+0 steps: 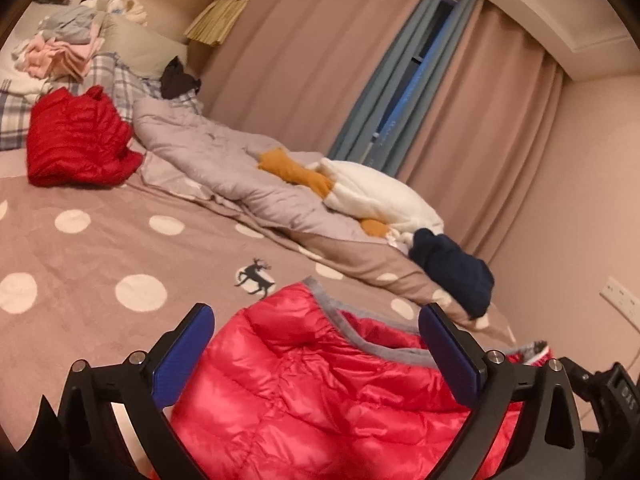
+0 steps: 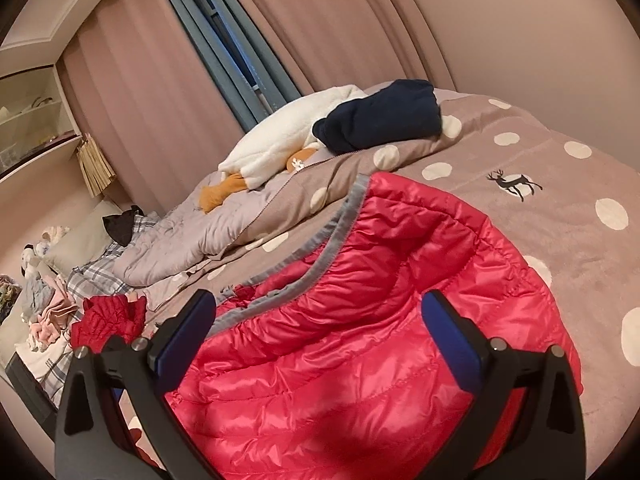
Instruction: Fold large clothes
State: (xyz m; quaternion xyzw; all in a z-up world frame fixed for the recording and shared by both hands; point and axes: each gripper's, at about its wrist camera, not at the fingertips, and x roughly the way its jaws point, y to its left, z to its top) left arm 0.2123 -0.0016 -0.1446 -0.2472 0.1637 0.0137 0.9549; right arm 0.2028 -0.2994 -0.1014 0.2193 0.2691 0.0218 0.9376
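Red puffer jacket [image 2: 340, 340], near edge cut off by frame.

Plush goose [image 1: 376, 196], curtains [image 1: 304, 60], pillow [image 1: 136, 48]

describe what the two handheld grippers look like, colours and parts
Both the left gripper and the right gripper have black angular frames with round silver bolt heads and two fingers faced with flat blue pads. No sleeves or cables are clearly visible.

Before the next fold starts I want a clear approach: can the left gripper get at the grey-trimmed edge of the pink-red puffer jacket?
Probably yes. The left gripper is open above the pink-red puffer jacket, and its grey-trimmed edge lies exposed on the bedspread, with nothing between them.
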